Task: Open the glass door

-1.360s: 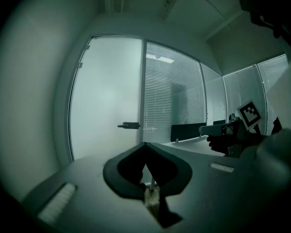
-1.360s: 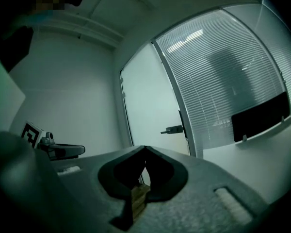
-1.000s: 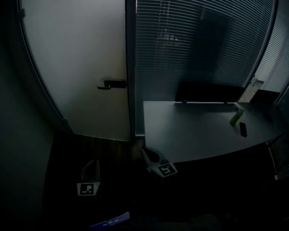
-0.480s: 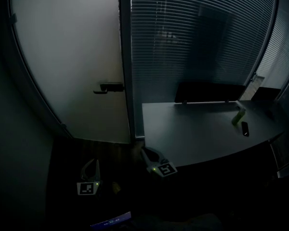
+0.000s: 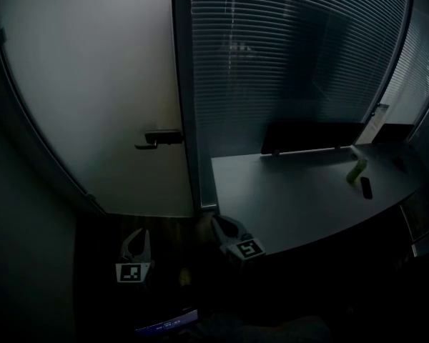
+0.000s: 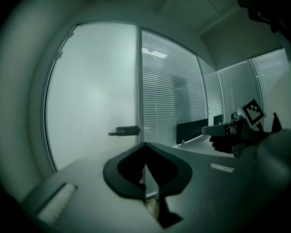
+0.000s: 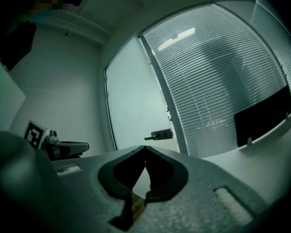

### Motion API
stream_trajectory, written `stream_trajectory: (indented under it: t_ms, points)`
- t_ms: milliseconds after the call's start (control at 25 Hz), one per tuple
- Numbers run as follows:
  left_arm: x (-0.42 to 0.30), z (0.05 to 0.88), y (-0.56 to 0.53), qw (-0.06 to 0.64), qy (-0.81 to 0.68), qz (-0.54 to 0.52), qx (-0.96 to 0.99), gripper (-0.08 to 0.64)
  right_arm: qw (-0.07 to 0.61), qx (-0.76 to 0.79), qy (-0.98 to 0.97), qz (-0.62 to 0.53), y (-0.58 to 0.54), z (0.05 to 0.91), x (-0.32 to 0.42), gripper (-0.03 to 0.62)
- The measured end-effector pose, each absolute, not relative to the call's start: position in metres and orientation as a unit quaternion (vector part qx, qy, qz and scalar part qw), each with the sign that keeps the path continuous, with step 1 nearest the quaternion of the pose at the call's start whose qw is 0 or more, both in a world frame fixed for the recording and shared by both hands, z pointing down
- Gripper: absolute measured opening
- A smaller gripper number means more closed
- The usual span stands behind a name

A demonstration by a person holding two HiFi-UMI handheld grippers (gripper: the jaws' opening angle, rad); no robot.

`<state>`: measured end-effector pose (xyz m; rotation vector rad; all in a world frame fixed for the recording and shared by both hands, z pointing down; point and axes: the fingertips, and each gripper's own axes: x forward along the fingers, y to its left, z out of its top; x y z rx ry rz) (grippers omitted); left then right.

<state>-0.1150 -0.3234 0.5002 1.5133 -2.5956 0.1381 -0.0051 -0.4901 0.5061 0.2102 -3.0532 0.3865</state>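
Glass door: frosted, closed, ahead-left of me; lever handle at its right edge by the frame.
Left gripper: jaws together, nothing btwn them; low, well short of door.
Right gripper: jaws together, nothing btwn; just beside tabletop corner.
Writing: square markers on my cubes; lit strip too small to read.
Views: gripper views show ceiling; head view alone shows wood floor and green item on tabletop.
Room: dim; blinds right of door.

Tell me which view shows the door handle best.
The left gripper view: the door handle stands sharp and dark against the bright glass door. The right gripper view shows it at a slant; the head view shows it dimly, from above.
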Motion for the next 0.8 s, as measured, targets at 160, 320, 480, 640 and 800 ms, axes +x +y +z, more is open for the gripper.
stream_trajectory:
  t_ms: [160, 320, 480, 640, 800]
  points:
    - [-0.151, 0.499, -0.34, 0.07, -0.849, 0.053, 0.521, 0.003, 0.036, 0.086, -0.987, 0.131, -0.501, 0.506, -0.033, 0.002]
    - [-0.181, 0.499, -0.357, 0.073, -0.839, 0.056, 0.536, 0.003, 0.038, 0.105, -0.985, 0.133, -0.512, 0.506, -0.054, 0.002]
    - [-0.208, 0.495, -0.374, 0.071, -0.819, 0.041, 0.568, 0.003, 0.038, 0.118, -0.983, 0.133, -0.523, 0.506, -0.078, 0.002]
    - [-0.235, 0.499, -0.388, 0.068, -0.814, 0.05, 0.574, 0.003, 0.038, 0.134, -0.981, 0.136, -0.532, 0.508, -0.095, 0.003]
    - [-0.261, 0.507, -0.404, 0.062, -0.807, 0.068, 0.583, 0.003, 0.036, 0.149, -0.979, 0.136, -0.542, 0.512, -0.111, 0.002]
